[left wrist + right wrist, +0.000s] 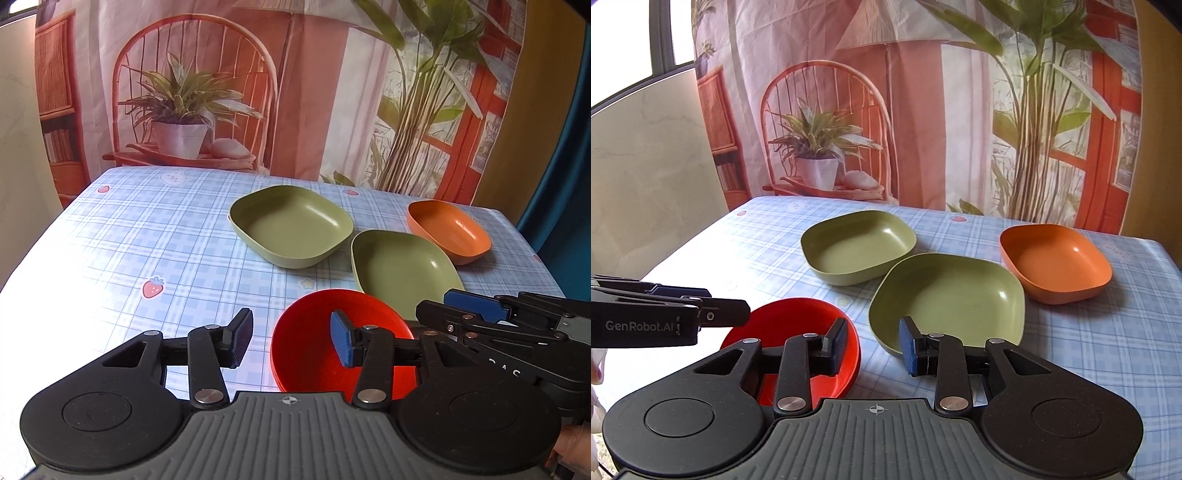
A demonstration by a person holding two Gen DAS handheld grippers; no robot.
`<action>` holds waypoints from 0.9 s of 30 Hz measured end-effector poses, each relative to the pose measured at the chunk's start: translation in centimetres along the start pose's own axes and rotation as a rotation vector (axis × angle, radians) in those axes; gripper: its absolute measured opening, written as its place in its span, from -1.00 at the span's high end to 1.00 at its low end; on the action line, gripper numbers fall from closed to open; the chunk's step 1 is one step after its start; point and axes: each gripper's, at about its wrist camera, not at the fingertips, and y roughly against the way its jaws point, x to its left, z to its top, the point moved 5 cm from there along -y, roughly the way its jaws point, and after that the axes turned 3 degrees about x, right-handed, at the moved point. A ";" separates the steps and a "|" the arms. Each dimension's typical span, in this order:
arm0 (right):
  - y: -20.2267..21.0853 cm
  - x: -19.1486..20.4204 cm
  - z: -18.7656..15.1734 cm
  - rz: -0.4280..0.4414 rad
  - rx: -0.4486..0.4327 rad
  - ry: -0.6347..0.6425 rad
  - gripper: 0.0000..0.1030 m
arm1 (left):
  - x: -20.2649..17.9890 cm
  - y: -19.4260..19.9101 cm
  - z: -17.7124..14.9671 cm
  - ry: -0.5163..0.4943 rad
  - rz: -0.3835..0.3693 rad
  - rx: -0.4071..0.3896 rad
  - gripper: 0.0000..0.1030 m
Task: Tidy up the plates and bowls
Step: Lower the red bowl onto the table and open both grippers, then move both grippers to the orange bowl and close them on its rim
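Two spread tools, left tool, right tool, left labelled "GenRobot.AI", red bowl below

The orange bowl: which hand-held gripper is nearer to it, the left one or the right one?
Right. The right hand-held gripper is open over the near green bowl, beside the orange bowl. The left hand-held gripper is open at the red bowl, farther away.
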 end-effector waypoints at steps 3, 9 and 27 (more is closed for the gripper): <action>0.0 -1.0 -0.1 -0.017 -0.002 -0.007 0.45 | -0.2 -0.2 0.2 -0.002 -0.007 0.002 0.05; 0.0 -3.2 -0.1 -0.048 0.002 -0.019 0.45 | -0.5 -0.7 0.5 -0.003 -0.028 0.014 0.05; -1.2 -7.0 0.5 -0.077 0.010 -0.047 0.45 | -3.0 -3.5 2.7 -0.028 -0.078 0.048 0.05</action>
